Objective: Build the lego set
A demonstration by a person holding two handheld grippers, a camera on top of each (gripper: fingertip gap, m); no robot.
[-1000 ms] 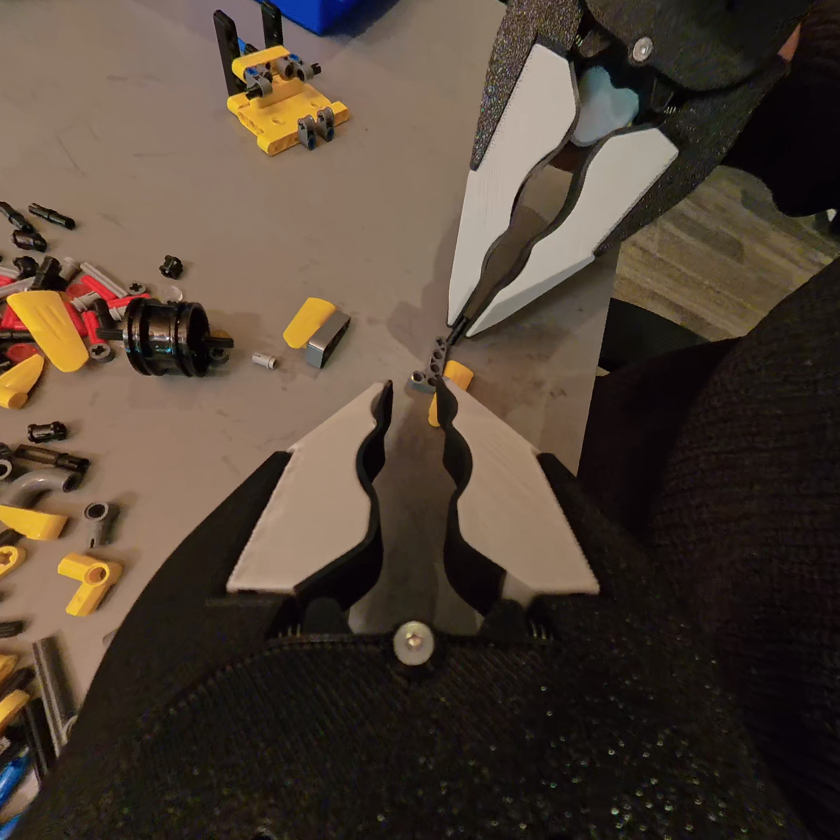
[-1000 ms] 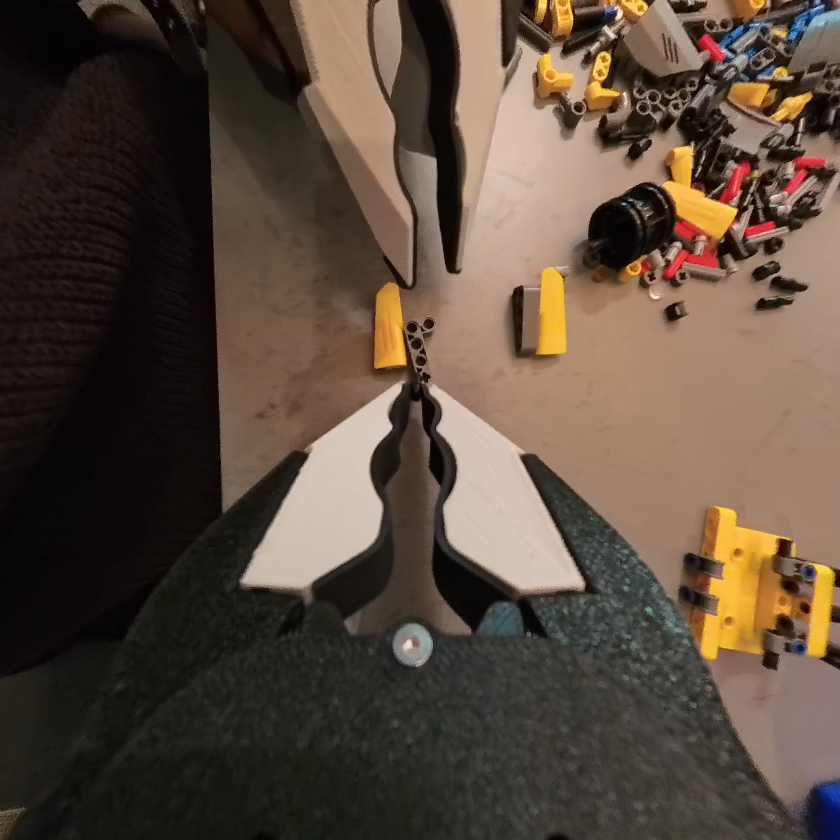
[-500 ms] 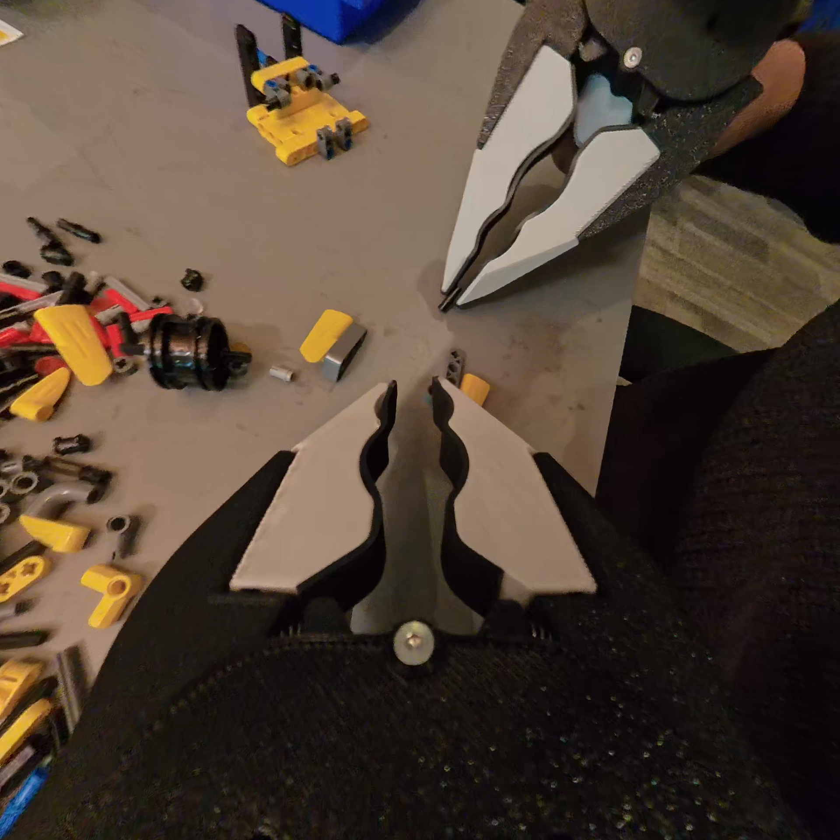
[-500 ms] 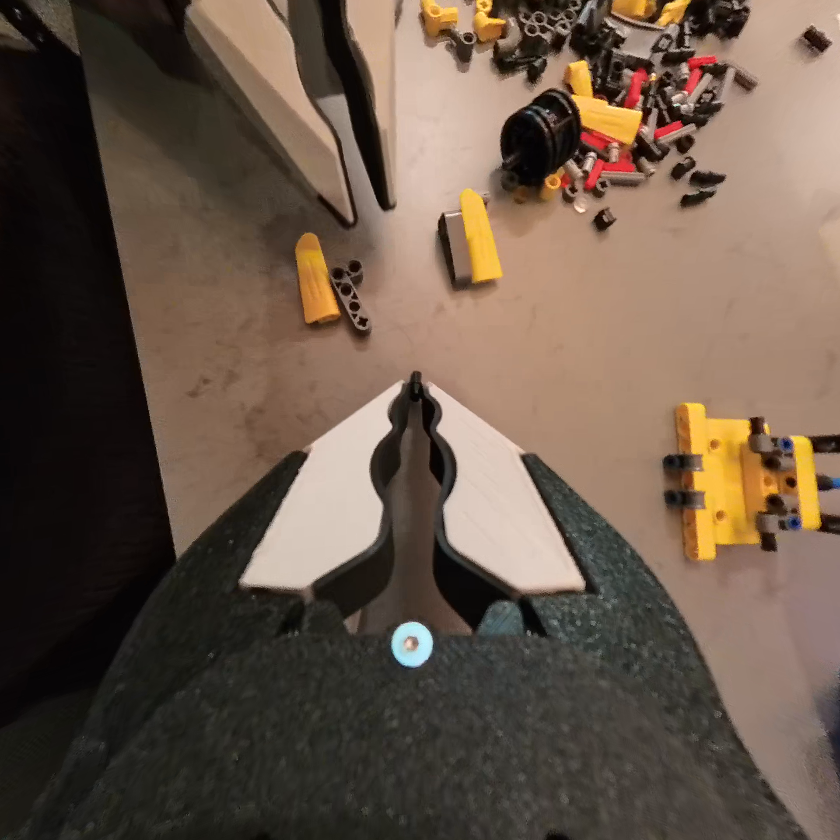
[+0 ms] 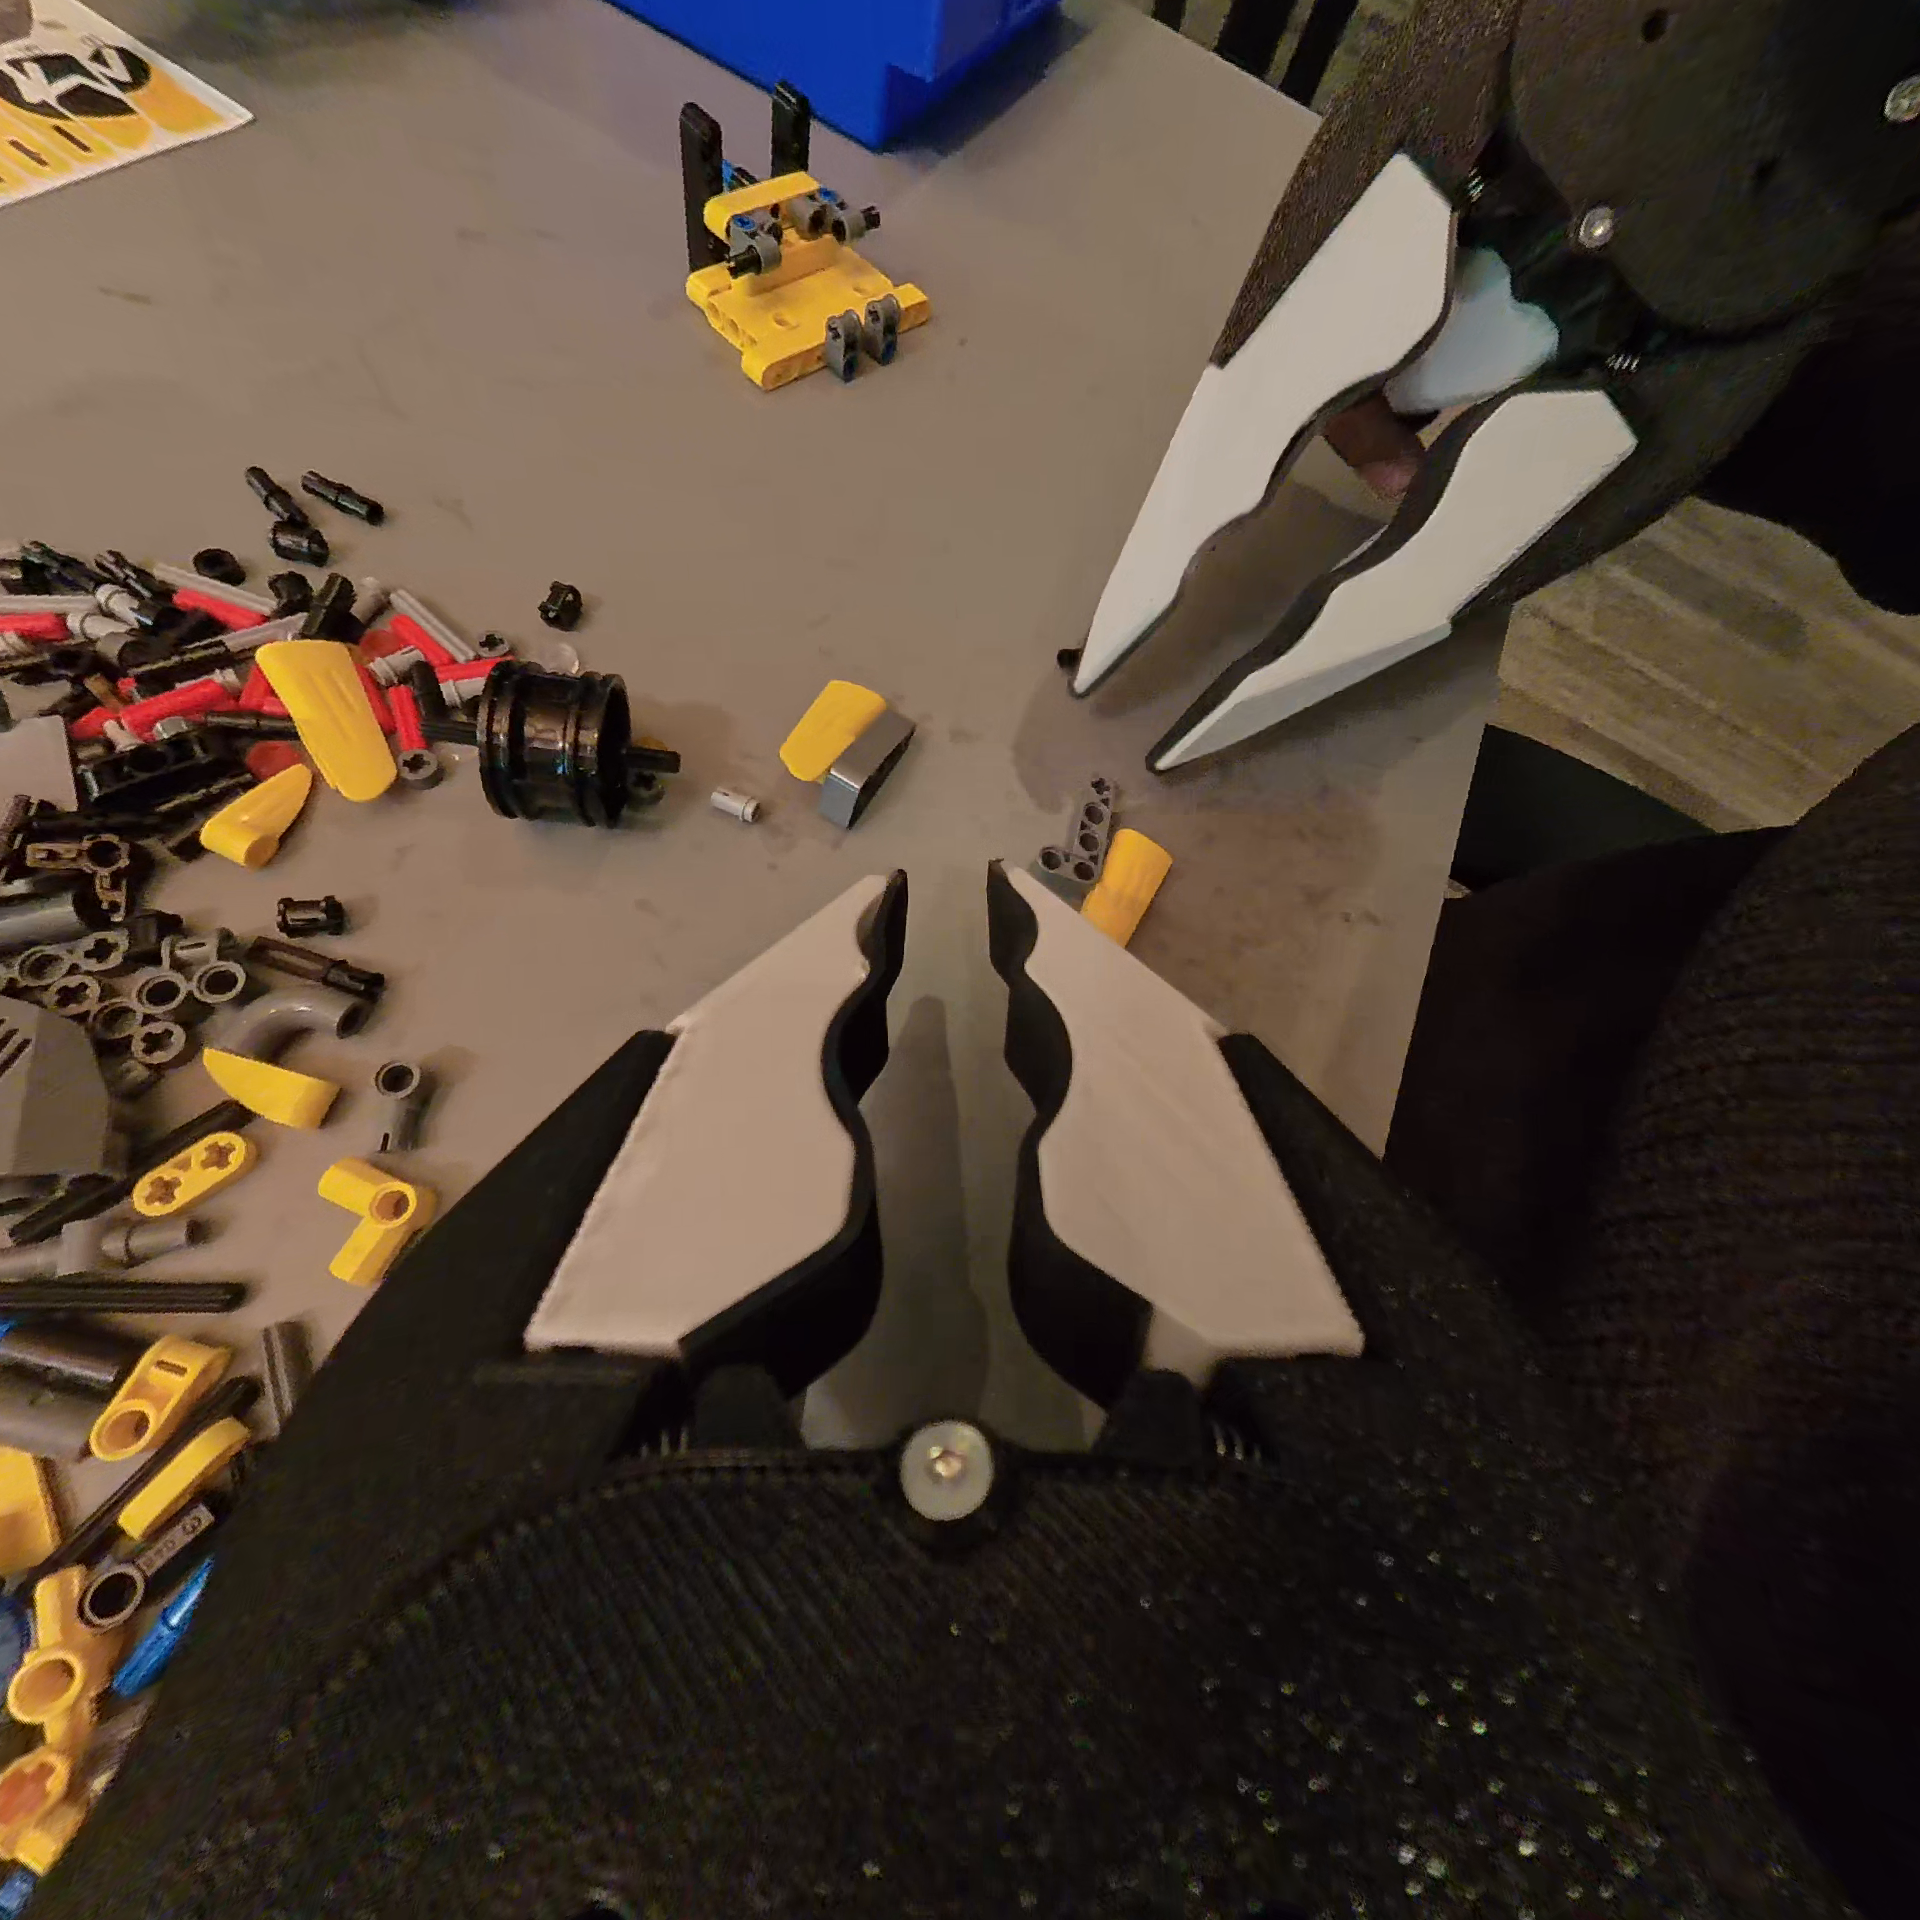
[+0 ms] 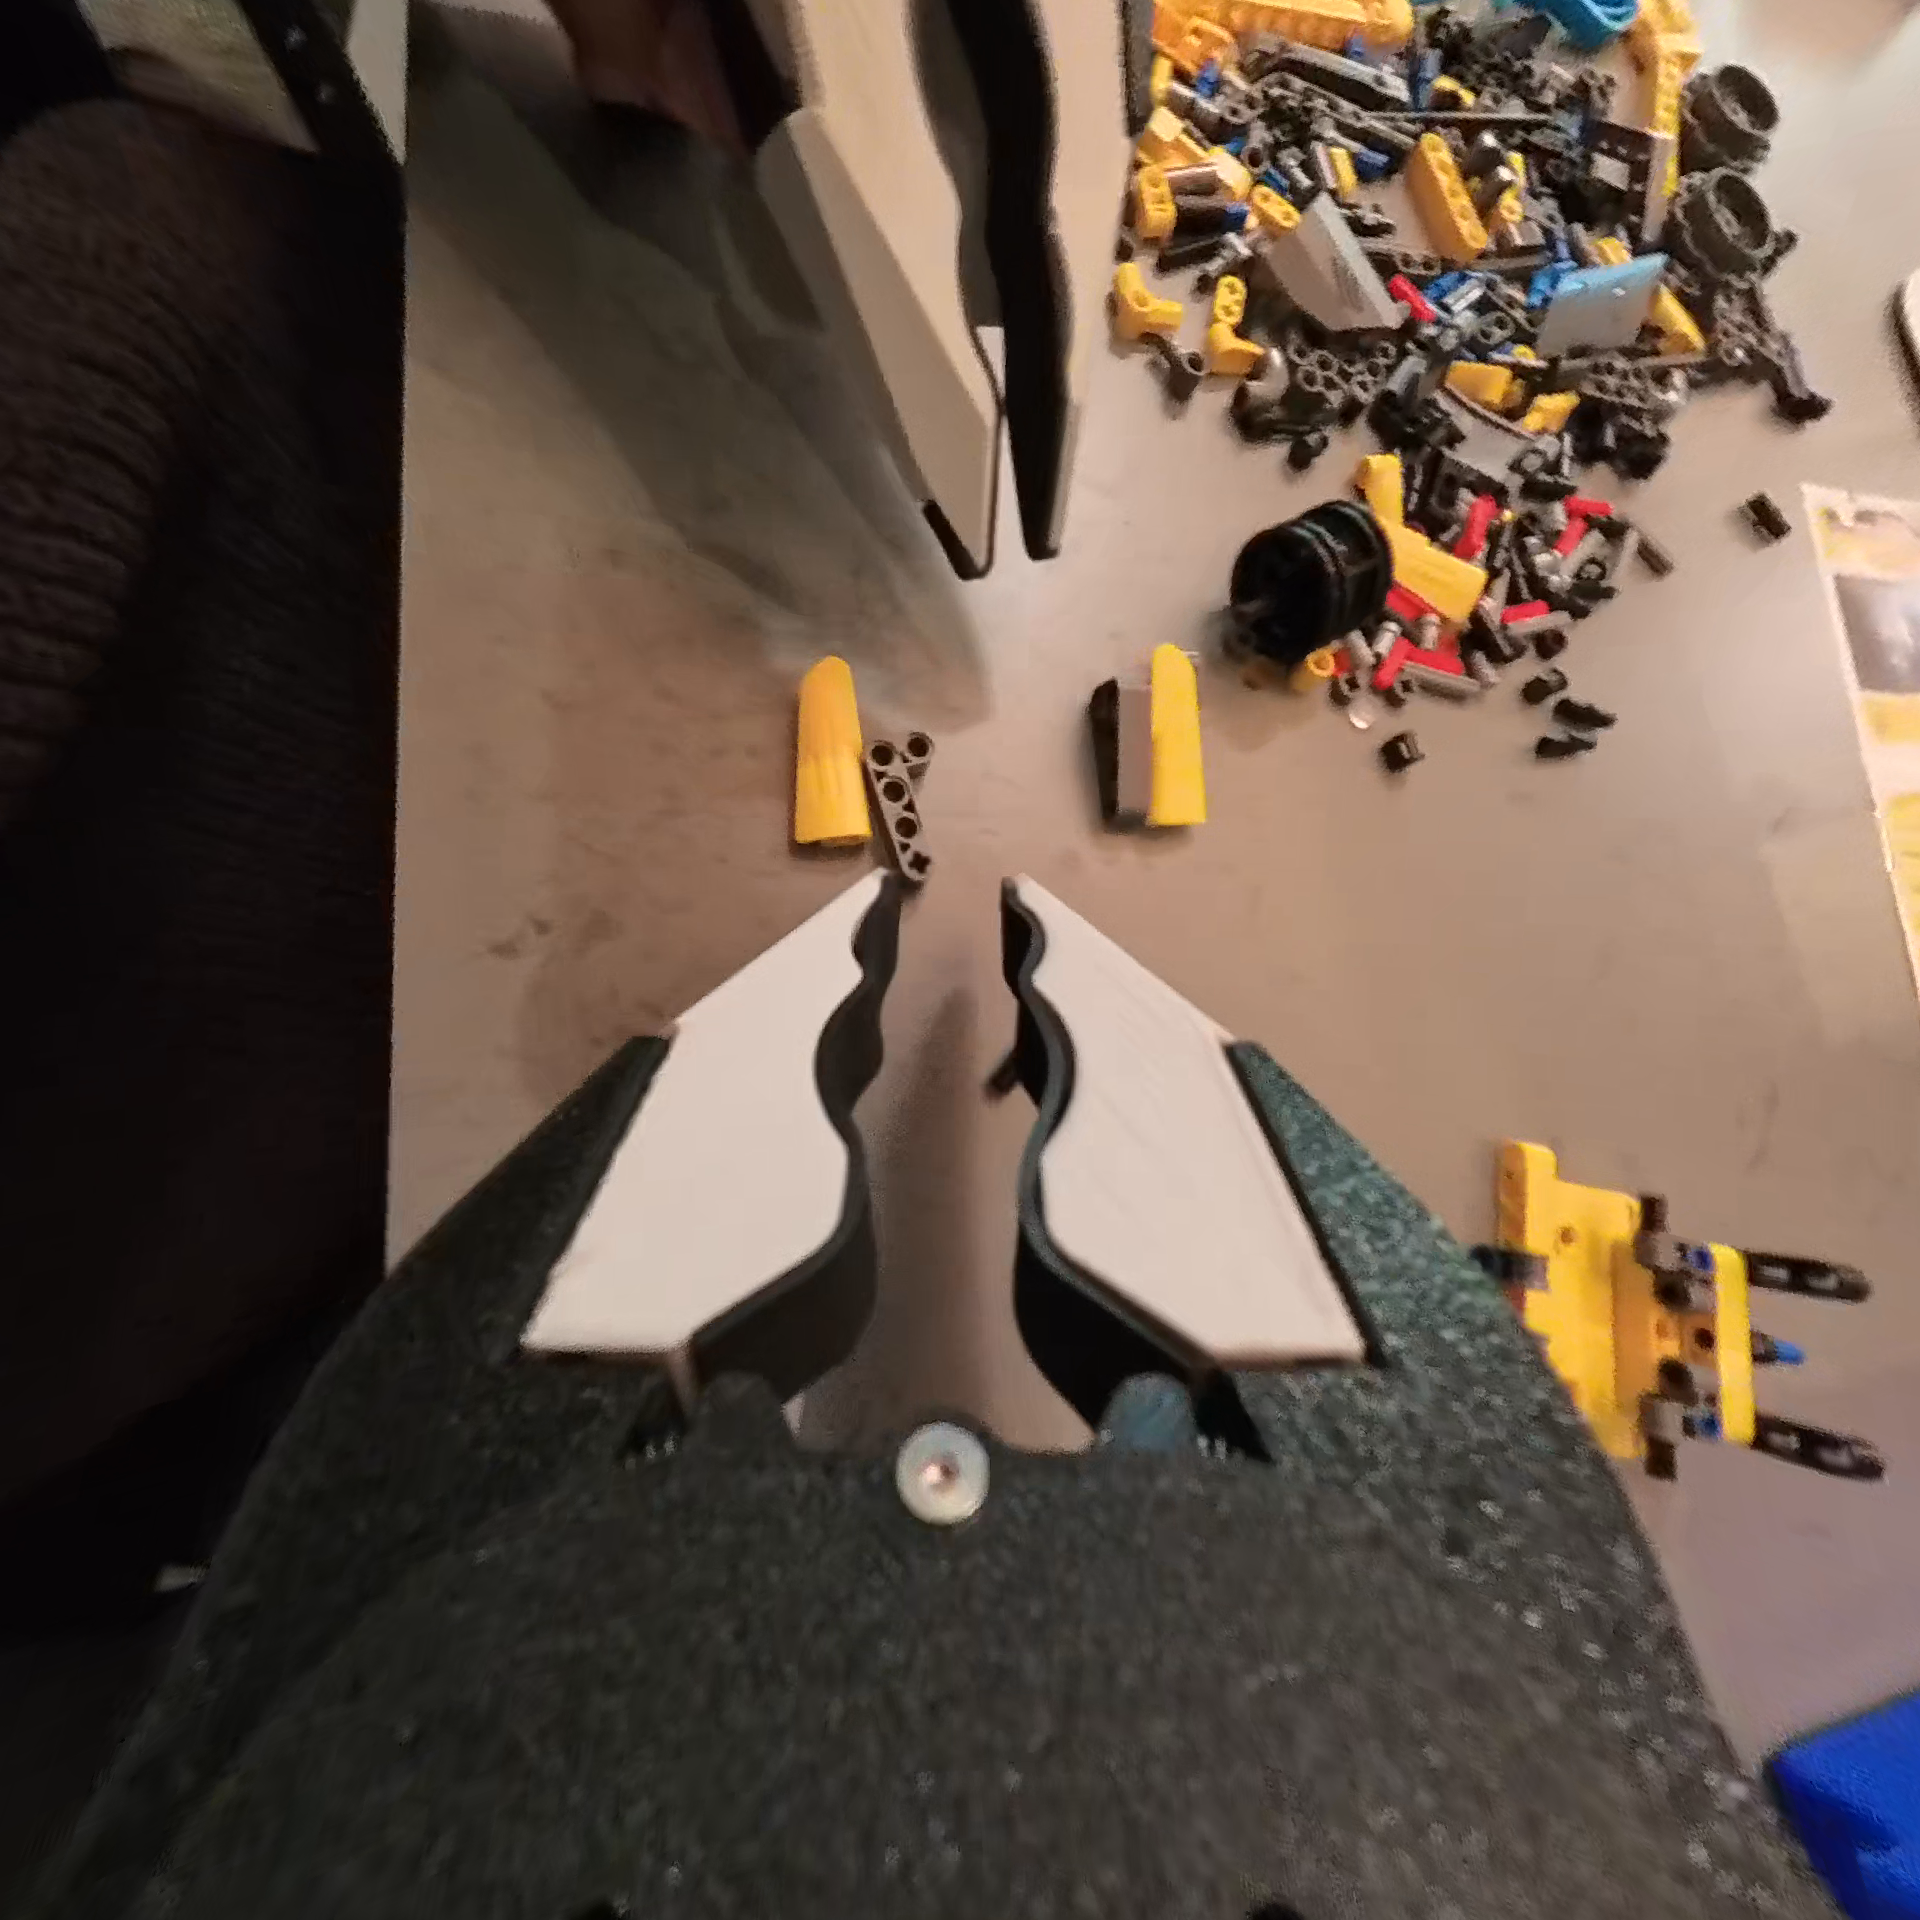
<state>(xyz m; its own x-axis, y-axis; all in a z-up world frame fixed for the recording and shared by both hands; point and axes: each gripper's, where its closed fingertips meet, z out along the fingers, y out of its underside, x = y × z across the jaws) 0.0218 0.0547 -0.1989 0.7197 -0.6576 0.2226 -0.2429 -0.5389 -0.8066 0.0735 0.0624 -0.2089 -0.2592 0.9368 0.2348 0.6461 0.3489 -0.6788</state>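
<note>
My left gripper (image 5: 945, 873) is open with nothing between its fingers, just above the grey table (image 5: 623, 468). A grey L-shaped beam (image 5: 1081, 842) lies beside a yellow curved piece (image 5: 1127, 883), just right of its right fingertip. My right gripper (image 6: 948, 885) is open too. The same beam (image 6: 899, 805) and yellow piece (image 6: 828, 764) lie just beyond its left fingertip. A small black pin (image 6: 1001, 1075) shows by its right finger's inner edge, not gripped. In the left wrist view the right gripper (image 5: 1120, 725) hovers at the upper right with the pin (image 5: 1065, 657) by one tip.
A yellow and grey assembly (image 5: 800, 291) stands farther out. A black wheel hub (image 5: 556, 743), a yellow-and-grey part (image 5: 847, 743) and a pile of loose parts (image 5: 156, 727) lie to the left. A blue bin (image 5: 883, 52) is at the back. The table edge (image 5: 1455, 831) and a dark sleeve are close on the right. The grippers' ends are close to 6 cm from one another. My left tips are roughly 7 cm from the black wheel hub (image 5: 556, 743). My right wrist view (image 6: 1313, 522) looks at it from another angle.
My right gripper pulled back from the grey beam with a small black pin pinched in its tips, then opened, and the pin left the grasp. My left gripper stayed open and drew back slightly.
</note>
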